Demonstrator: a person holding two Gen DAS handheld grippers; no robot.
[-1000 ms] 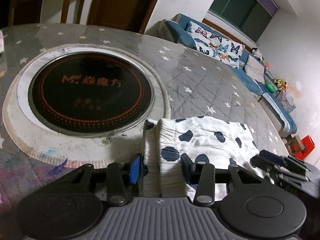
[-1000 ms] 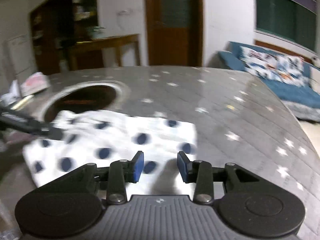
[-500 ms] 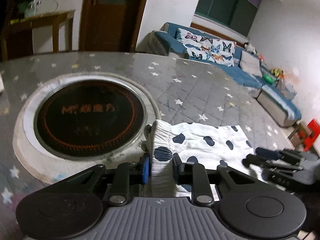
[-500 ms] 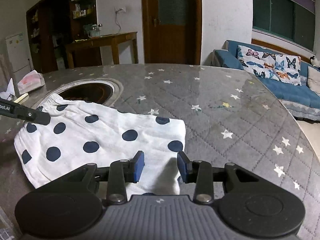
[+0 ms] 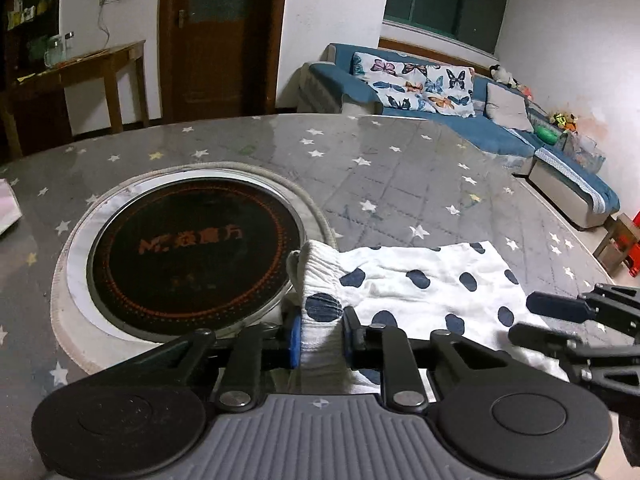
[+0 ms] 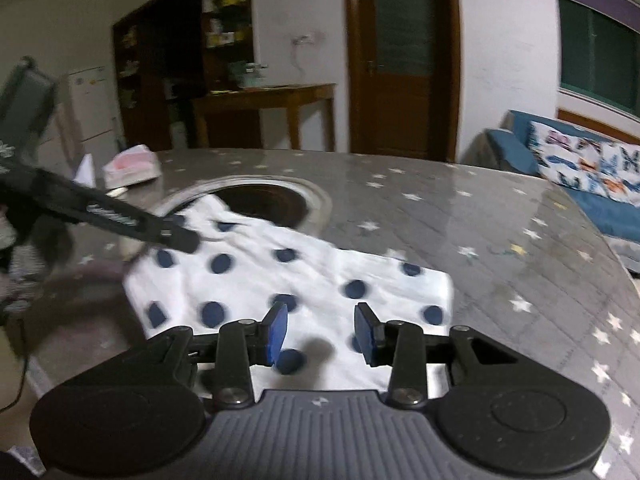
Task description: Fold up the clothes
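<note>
The garment [image 5: 420, 284] lies on the table [image 5: 400, 176], just right of the round cooktop [image 5: 192, 252] set into the table's middle, its gathered end overlapping the cooktop's rim. The left gripper [image 5: 318, 338] sits at that end, the cloth between its fingers. The right gripper [image 6: 320, 334] is over the garment's near edge in its own view, fingers apart. A tissue pack [image 6: 132, 166] rests on the table beyond the cooktop. Behind the table stand a wooden side table [image 5: 80, 72] and a door [image 5: 224, 36]; a sofa [image 5: 440, 100] runs along the wall to the right.
</note>
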